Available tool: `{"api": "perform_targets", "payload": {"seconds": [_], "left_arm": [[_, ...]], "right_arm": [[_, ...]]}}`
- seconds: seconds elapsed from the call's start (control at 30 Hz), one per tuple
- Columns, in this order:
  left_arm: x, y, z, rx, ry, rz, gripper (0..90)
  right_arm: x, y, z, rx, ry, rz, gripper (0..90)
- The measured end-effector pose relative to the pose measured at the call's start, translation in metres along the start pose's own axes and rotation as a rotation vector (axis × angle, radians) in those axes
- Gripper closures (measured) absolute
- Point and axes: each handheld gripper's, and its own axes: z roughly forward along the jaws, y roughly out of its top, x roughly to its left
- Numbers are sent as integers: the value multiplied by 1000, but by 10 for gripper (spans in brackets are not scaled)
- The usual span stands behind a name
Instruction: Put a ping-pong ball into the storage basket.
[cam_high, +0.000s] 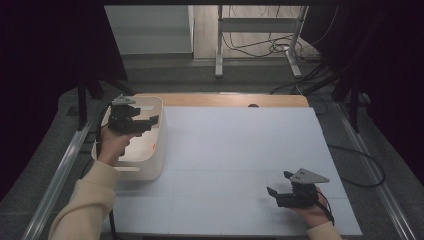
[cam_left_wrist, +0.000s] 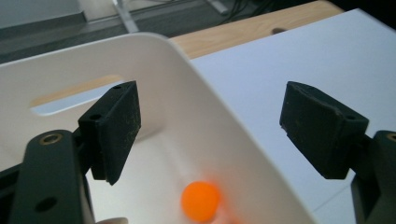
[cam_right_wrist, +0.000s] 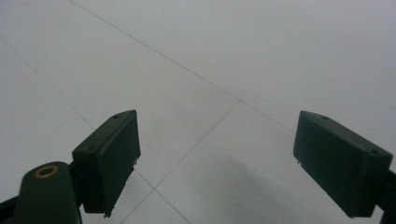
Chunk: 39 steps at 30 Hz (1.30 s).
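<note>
A lab: dark curtains (cam_high: 45, 75), floor cables (cam_high: 270, 47) and a white-covered test table (cam_high: 240, 150).

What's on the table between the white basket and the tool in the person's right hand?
Nothing: in the high view the white tabletop is bare between the white basket and the right tool, with faint seam lines across it.

Light: dim room, dark surroundings, pale tabletop (cam_high: 240, 150) brightest.
Blur: orange ball (cam_left_wrist: 201, 200) soft, smeared.
Shadows: faint, soft.
</note>
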Motion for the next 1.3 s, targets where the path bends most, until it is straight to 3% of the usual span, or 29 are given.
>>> {"api": "perform_targets", "payload": {"seconds": [0.57,0.87,1.3], "left_arm": [[-32,-4,-18,-94,-127,64,198],[-49,-12,-26,-117,-180,84,199],[-79,-30,-25,-113,-229,173,200]], "right_arm": [[0,0,0,1,-2,0,154],[1,0,0,4,-3,-2,154],[1,0,0,5,-2,-5,154]]}}
